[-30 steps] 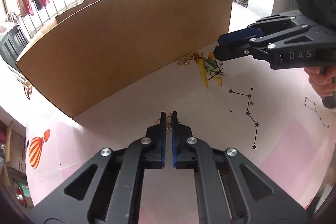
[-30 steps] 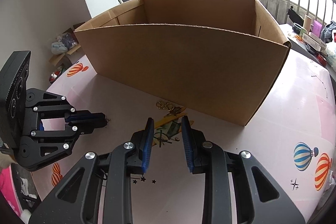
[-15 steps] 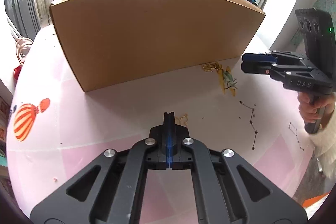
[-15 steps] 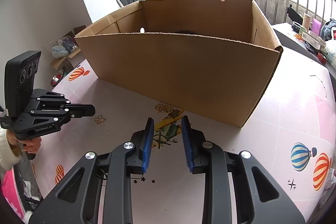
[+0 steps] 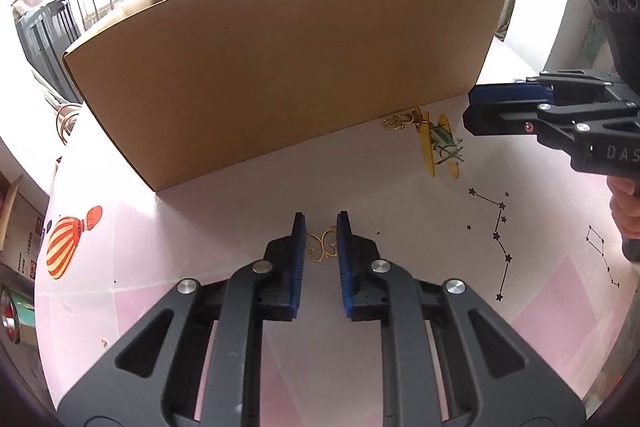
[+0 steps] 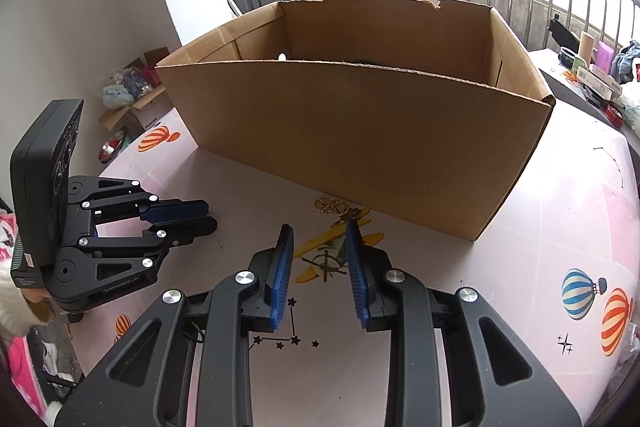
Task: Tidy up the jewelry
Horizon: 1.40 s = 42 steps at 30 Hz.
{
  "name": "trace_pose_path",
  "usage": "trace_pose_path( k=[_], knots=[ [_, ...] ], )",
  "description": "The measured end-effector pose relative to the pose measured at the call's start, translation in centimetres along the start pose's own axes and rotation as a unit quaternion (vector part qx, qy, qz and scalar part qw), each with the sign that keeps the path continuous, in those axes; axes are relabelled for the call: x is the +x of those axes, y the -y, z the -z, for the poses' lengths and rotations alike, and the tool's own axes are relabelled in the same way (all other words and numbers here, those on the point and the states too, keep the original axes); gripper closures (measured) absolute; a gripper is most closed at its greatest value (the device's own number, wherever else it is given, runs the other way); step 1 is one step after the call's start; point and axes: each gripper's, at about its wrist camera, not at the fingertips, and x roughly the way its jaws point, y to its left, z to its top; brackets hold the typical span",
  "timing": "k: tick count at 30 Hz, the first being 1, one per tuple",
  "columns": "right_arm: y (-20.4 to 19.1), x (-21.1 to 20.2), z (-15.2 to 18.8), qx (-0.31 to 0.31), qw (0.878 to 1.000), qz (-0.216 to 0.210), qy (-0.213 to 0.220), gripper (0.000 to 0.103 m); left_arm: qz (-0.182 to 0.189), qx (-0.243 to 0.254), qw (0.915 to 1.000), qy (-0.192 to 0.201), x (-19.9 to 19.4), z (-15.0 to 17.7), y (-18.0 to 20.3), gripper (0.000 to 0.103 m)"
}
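Two gold pieces lying on bench: pendant sitting between left gripper jaws, released; chain bunching by box, detail indistinct; right gripper gaping; box contents mostly hidden.

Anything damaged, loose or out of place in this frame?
The cardboard box has a ragged, torn back rim. Loose jewelry lies on the table: a gold butterfly charm between the open left tongs, and a tangled gold cluster by the box's front wall.

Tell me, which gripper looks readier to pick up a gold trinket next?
Probably the left gripper: its open jaws already bracket the gold butterfly charm on the table. The right gripper hangs open short of the gold chain.
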Motion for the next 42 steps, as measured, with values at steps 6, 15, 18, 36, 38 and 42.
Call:
trace_pose_path(
  k=[6, 15, 18, 36, 38, 42],
  knots=[
    [-0.5, -1.2, 0.5, 0.0, 1.0, 0.002, 0.004, 0.076, 0.0, 0.002, 1.0, -0.002, 2.8, 0.1, 0.7, 0.089],
    [0.5, -1.7, 0.2, 0.006, 1.0, 0.029, 0.004, 0.076, 0.022, -0.029, 0.9992, 0.014, 2.2, 0.3, -0.1, 0.089],
    [1.7, -0.9, -0.2, 0.011, 0.999, 0.039, -0.008, 0.076, 0.03, -0.045, 0.9982, 0.025, 0.9, 0.5, -1.3, 0.089],
    [-0.2, 5.5, -1.2, -0.072, 0.996, 0.042, -0.036, 0.076, 0.074, -0.065, 0.9947, 0.028, 2.1, 1.1, -3.3, 0.089],
    [-0.6, 5.7, -1.4, -0.069, 0.996, 0.041, -0.039, 0.082, 0.078, -0.065, 0.9945, 0.026, 2.4, 1.1, -3.2, 0.089],
    [-1.2, 5.9, -1.9, -0.056, 0.995, 0.041, -0.068, 0.095, 0.08, -0.066, 0.9943, 0.025, 2.8, 1.2, -3.1, 0.089]
  ],
)
